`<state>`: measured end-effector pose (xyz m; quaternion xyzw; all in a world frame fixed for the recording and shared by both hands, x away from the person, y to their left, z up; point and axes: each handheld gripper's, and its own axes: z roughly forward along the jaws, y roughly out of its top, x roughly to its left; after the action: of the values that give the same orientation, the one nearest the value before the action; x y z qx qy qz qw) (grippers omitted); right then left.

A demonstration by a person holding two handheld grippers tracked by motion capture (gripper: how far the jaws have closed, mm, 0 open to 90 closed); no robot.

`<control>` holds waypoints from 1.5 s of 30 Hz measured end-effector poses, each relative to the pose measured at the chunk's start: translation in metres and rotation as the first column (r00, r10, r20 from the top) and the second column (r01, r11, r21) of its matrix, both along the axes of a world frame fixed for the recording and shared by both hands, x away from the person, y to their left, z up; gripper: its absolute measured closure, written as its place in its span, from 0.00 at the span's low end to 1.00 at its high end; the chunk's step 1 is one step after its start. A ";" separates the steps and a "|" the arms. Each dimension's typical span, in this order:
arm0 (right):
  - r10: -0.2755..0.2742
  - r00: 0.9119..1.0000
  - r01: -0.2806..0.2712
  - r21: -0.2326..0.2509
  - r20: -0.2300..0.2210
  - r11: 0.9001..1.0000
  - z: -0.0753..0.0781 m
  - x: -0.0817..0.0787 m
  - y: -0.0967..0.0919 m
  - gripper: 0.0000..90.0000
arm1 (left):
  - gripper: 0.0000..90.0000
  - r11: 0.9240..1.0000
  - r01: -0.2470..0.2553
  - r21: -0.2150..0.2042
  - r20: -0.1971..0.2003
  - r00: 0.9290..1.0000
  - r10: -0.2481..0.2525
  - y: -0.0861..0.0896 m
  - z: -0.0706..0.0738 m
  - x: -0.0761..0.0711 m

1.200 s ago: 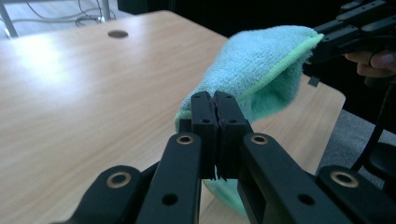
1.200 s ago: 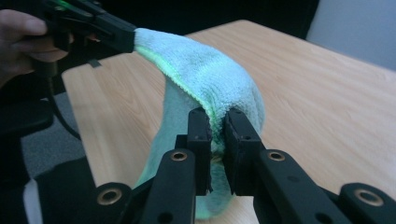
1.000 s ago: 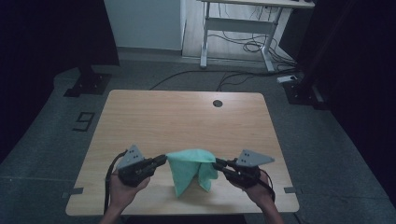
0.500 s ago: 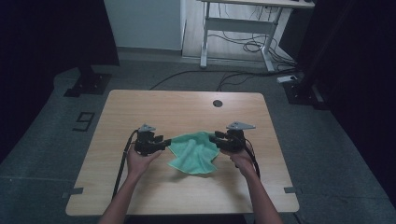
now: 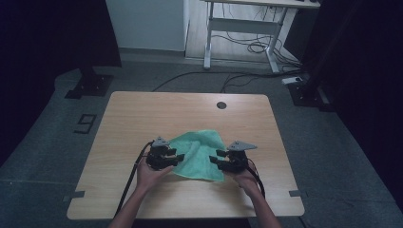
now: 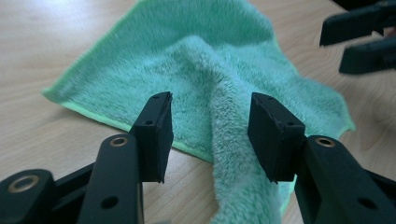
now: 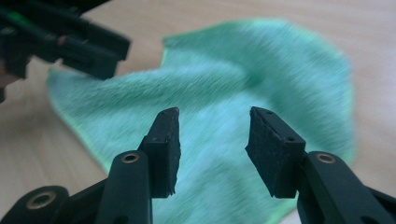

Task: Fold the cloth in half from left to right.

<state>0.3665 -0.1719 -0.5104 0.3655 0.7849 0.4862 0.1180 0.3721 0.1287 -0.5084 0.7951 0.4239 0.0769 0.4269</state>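
Green cloth [image 5: 199, 154] now flatter on the wooden table [image 5: 138, 114], between both grippers' released, gaping jaws.

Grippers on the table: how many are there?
2: the left gripper at the green towel's left edge, the right gripper at its right edge, both open.

A light wooden table [image 5: 142, 118] carries a rumpled green cloth [image 5: 199, 149] near its front edge.

A: Dim from above; dark at both sides, brighter along the far wall, even light on the desk [image 5: 142, 114].

B: Brighter close up. Sharp in the left gripper view; green cloth [image 7: 261, 88] blurred in the right.
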 end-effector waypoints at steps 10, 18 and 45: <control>0.029 0.995 -0.033 -0.043 -0.094 0.999 -0.036 -0.005 0.016 0.57 | 0.55 0.999 0.024 0.025 -0.030 0.999 -0.023 -0.011 -0.021 0.013; 0.024 0.993 -0.031 -0.064 -0.112 0.997 -0.042 -0.005 0.021 0.56 | 0.54 0.999 0.014 0.053 -0.034 0.999 -0.012 -0.013 -0.019 0.038; 0.024 0.994 -0.032 -0.071 -0.103 0.997 -0.043 -0.041 -0.001 0.56 | 0.59 0.995 -0.025 0.097 -0.089 0.995 0.034 0.011 -0.029 0.039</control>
<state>0.3253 -0.1732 -0.5538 0.3743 0.8120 0.4398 0.0840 0.4109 0.1398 -0.5372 0.8109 0.4503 0.0675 0.3676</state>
